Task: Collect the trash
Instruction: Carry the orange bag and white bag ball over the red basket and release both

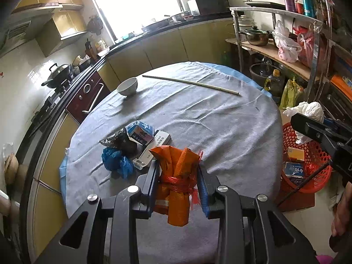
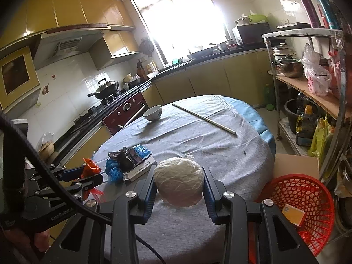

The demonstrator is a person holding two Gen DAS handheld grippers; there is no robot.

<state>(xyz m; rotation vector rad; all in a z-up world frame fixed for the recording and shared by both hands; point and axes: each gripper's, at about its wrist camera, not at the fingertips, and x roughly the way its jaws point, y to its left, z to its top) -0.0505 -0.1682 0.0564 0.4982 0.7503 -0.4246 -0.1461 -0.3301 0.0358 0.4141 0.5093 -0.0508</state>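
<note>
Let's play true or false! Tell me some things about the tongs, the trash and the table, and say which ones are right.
1. The left tongs grip an orange packet. True.
2. The right tongs are empty. False: they hold a white crumpled wad.
3. The red basket stands on the table. False: it stands beside it, lower down.
4. A white bowl is on the table. True.
5. The blue bag is already in the basket. False: it lies on the table.

both wrist views angled down, close over shared round table (image 1: pixel 220 118)
</note>
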